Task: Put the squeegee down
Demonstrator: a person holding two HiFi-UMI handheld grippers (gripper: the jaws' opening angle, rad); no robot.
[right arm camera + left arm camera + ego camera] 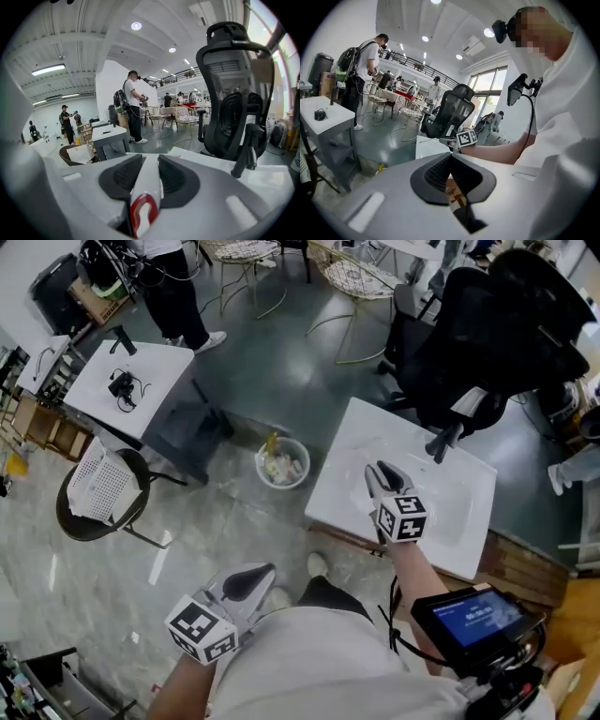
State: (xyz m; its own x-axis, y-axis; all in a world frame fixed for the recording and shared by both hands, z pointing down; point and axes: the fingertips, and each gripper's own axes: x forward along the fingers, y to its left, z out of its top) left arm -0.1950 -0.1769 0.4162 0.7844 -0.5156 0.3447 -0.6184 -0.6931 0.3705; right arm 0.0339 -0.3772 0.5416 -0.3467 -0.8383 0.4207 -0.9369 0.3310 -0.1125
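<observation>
Right hand-held gripper (384, 474) (150, 159): its jaws stand wide and clamp the handle of a squeegee, with both dark ribbed pads against the handle's sides.
Squeegee (146, 190): a pale grey plastic handle with a red loop at its near end. It lies lengthwise between the right jaws and runs back toward the camera. The blade end does not show in any view.
Place of the squeegee: the head view shows the right hand-held gripper over the near-middle of the white rectangular tabletop (337, 484). Whether anything touches the surface cannot be told.
Left hand-held gripper (255, 576) (451, 157): the jaw tips meet and nothing is gripped. It is held low by the person's body, over the glossy grey floor (112, 577) and well apart from the tabletop.
Beyond the tabletop: a black mesh office chair (497, 343) (234, 93) stands at the far edge, and one of its armrests reaches over that edge.
Left of the tabletop: a round white waste bin (281, 463) with rubbish in it stands on the floor.
Further left: a smaller white table (131, 381) carries a black device and cable, and a person (173, 287) stands behind it.
</observation>
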